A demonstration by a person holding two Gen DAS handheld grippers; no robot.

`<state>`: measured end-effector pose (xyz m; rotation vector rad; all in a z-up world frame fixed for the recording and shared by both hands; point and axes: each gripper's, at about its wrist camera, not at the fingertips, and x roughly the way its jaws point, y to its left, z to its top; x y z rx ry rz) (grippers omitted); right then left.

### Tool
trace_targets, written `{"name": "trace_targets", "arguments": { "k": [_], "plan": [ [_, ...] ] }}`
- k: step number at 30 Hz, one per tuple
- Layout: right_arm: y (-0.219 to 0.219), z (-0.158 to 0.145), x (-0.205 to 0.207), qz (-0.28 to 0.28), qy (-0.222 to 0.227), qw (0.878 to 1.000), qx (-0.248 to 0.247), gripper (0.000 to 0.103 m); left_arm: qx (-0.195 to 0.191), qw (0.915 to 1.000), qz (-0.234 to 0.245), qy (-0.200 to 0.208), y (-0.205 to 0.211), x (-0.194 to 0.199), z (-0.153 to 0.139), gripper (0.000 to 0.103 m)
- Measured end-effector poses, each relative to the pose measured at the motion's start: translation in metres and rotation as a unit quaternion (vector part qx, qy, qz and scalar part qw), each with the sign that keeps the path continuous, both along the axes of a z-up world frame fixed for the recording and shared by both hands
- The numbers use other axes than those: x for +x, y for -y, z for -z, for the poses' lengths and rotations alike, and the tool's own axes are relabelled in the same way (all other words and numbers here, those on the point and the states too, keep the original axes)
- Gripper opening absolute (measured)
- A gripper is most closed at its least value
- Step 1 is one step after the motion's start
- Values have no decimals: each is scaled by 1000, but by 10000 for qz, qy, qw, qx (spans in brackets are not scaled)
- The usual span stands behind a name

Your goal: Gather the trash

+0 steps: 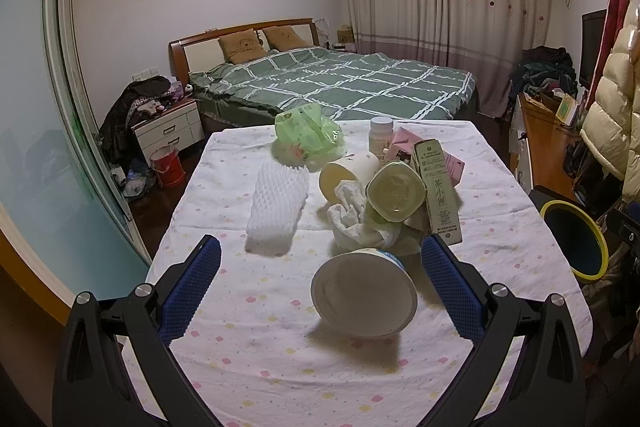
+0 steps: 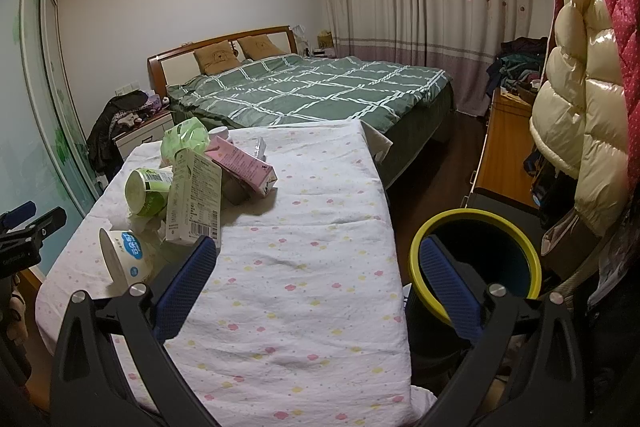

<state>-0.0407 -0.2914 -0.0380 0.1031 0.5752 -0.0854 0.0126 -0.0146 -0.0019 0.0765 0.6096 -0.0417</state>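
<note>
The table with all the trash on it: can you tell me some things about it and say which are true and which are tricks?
1. The white cup lies on its side. True.
2. The left gripper grips the cup. False: it is open, with the cup between its fingers.
3. The bin stands on the table. False: it stands beside it.
4. The right gripper is empty. True.
5. The foam net is in the bin. False: it lies on the table.

We see a bench (image 1: 240,347) under a flowered white cloth; on it lie a tipped white tub (image 1: 364,297) at its six o'clock, white foam netting (image 1: 276,211) toward nine, crumpled tissue (image 1: 360,223) mid-bench, a tall tea carton (image 1: 438,191) toward three, a green bag (image 1: 306,133) at twelve.
</note>
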Motion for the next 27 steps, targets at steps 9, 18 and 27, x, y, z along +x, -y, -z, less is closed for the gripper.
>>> {"name": "trace_targets", "arguments": {
  "k": [9,18,27],
  "plan": [
    [0,-1,1,4,-2,10000,-1,97,6,10000,-1,1,0,0,0,99],
    [-2,1,6,-74,-25,10000,-35,97,21,10000,-6,8,-3,3,2,99],
    [-38,-8,81,-892,-244,9957,-48,97,-16,9997,-231,37,-27,20,2,99]
  ]
}}
